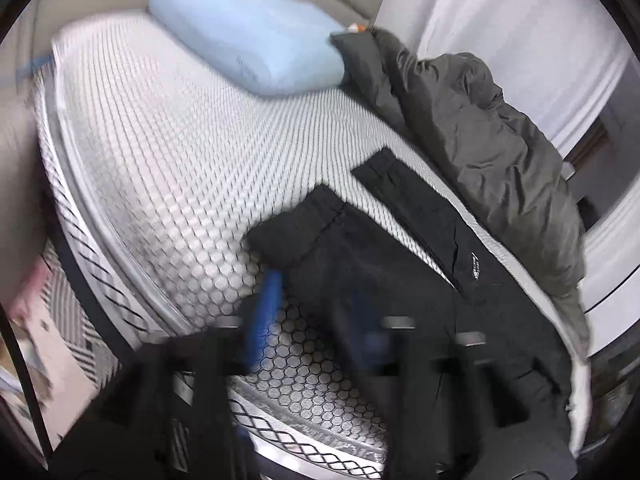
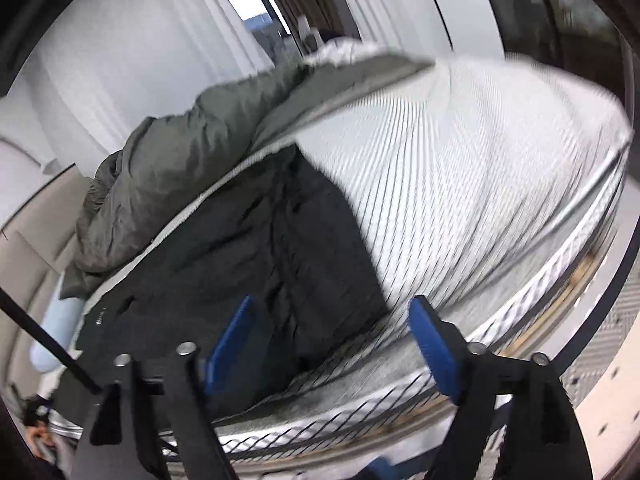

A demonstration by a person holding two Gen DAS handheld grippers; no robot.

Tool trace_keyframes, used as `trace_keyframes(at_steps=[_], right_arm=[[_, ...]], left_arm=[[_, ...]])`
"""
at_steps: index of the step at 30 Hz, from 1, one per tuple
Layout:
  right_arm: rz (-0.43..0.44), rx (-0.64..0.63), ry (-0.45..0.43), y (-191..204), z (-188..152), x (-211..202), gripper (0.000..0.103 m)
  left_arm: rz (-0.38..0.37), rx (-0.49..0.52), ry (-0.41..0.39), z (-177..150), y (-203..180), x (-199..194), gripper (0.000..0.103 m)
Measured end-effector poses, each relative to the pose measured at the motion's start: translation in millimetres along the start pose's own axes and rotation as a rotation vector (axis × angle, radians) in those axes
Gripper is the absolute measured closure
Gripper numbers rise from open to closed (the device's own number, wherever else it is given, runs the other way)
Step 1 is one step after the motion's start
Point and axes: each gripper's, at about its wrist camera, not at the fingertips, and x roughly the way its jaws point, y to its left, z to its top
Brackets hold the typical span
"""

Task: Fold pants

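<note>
Mattress (image 1: 168,152) carries the black pants (image 1: 400,248), lying doubled over near its edge beside a grey quilt (image 1: 480,128); further folds probably remain. Left gripper (image 1: 316,316) and right gripper (image 2: 336,344) hover, fingers apart, holding nothing.

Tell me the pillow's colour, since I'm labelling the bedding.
Pale blue. The pillow shows best in the left wrist view, at the head of the mattress.
</note>
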Motion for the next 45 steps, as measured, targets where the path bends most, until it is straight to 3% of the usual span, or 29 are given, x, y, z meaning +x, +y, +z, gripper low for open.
trace_keyframes(at_steps=[2, 4, 5, 13, 15, 20, 23, 25, 32, 34, 35, 36, 39, 41, 43, 45], right_arm=[[0.008, -0.046, -0.009, 8.4, 10.5, -2.2, 0.0], [0.025, -0.094, 0.012, 18.2, 20.9, 0.7, 0.0], [0.039, -0.123, 0.027, 25.3, 26.8, 4.6, 0.0], [0.125, -0.243, 0.132, 85.8, 71.9, 66.3, 0.0], [0.134, -0.249, 0.169, 93.3, 84.9, 88.3, 0.0], [0.118, -0.251, 0.247, 102.3, 125.7, 160.1, 0.004], [0.129, -0.186, 0.293, 88.2, 146.8, 201.2, 0.03], [0.141, -0.132, 0.31, 75.7, 158.6, 224.7, 0.031], [0.051, -0.132, 0.361, 66.4, 184.7, 290.8, 0.033], [0.055, -0.158, 0.399, 74.1, 188.2, 308.2, 0.061], [0.031, -0.188, 0.405, 79.3, 189.1, 312.2, 0.081], [-0.005, -0.248, 0.398, 88.1, 190.2, 315.1, 0.085], [-0.115, -0.408, 0.335, 113.2, 199.8, 314.2, 0.091], [-0.155, -0.401, 0.296, 115.8, 213.5, 317.0, 0.091], [-0.178, -0.348, 0.325, 113.6, 218.5, 328.1, 0.091], [-0.211, -0.347, 0.379, 113.0, 216.0, 337.0, 0.08]], left_arm=[[-0.015, 0.054, -0.033, -3.3, -16.7, -14.0, 0.016], [-0.039, 0.111, -0.037, -6.9, -39.4, -20.7, 0.01], [-0.058, 0.141, -0.036, -10.0, -53.8, -23.4, 0.001], [-0.199, 0.279, -0.025, -27.2, -164.8, -21.0, 0.001], [-0.24, 0.326, 0.003, -31.7, -200.7, -3.9, 0.001], [-0.321, 0.366, 0.035, -47.7, -248.1, 39.4, 0.001], [-0.341, 0.39, 0.052, -56.6, -254.3, 54.6, 0.001], [-0.335, 0.381, 0.054, -55.1, -251.3, 63.2, 0.001], [-0.28, 0.343, 0.078, -39.7, -234.5, 98.2, 0.001], [-0.255, 0.335, 0.079, -37.1, -229.5, 104.2, 0.001], [-0.244, 0.335, 0.081, -35.9, -227.9, 107.3, 0.001], [-0.225, 0.329, 0.076, -33.7, -225.0, 110.0, 0.001], [-0.18, 0.299, 0.061, -28.0, -214.6, 115.2, 0.001], [-0.16, 0.265, 0.068, -24.3, -207.1, 120.6, 0.001], [-0.145, 0.222, 0.084, -19.8, -198.7, 127.4, 0.001], [-0.142, 0.175, 0.103, -16.3, -190.1, 132.4, 0.001]])
